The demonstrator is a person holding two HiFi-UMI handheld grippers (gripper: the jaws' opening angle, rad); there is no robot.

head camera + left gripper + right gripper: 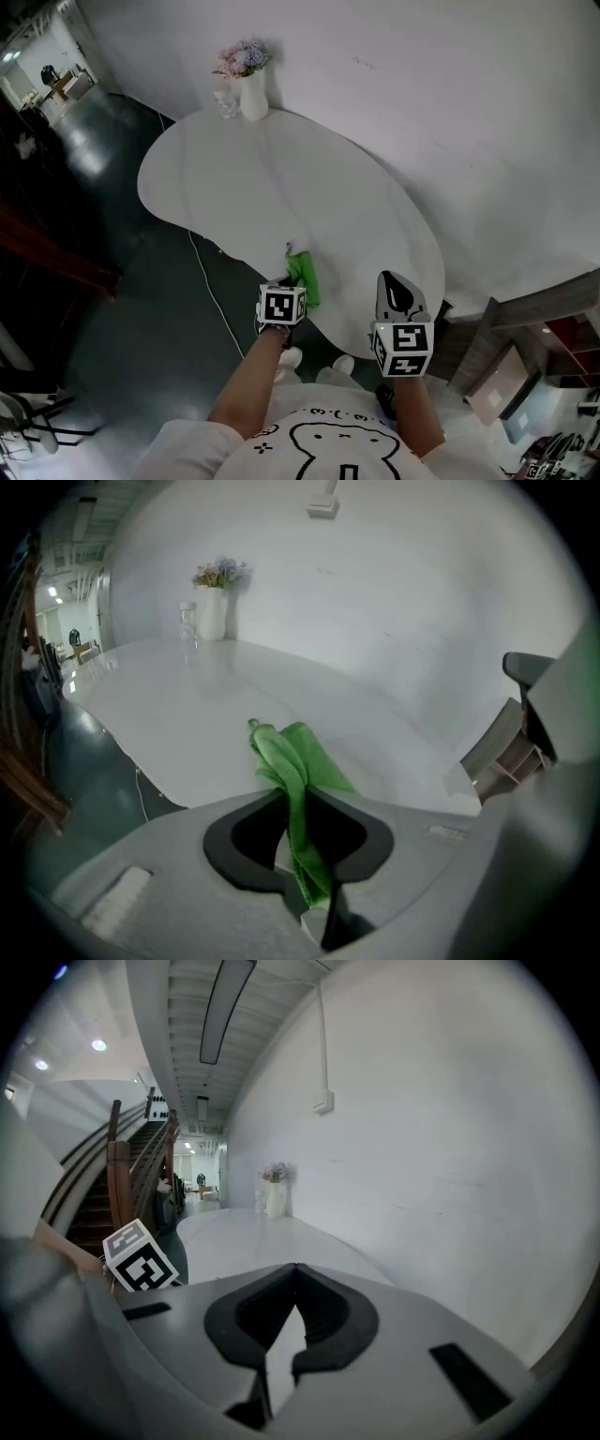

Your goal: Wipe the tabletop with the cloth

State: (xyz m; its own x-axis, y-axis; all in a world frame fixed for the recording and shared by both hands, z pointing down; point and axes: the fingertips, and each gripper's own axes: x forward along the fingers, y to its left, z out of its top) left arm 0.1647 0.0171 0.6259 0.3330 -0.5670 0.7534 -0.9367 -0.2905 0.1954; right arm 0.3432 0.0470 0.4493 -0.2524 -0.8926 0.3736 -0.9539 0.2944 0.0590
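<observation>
Two grippers, one cloth, one table, one vase (holding flowers).

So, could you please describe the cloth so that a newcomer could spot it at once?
Find the long white table beside the wall. At its near edge, the left tongs are shut on the cloth. It is bright green and crumpled, unlike the white vase at the far end.

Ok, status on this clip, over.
Left gripper shut on green cloth, at near edge of table. Right gripper shut, empty. Vase and glass at far end, clear of the cloth.
</observation>
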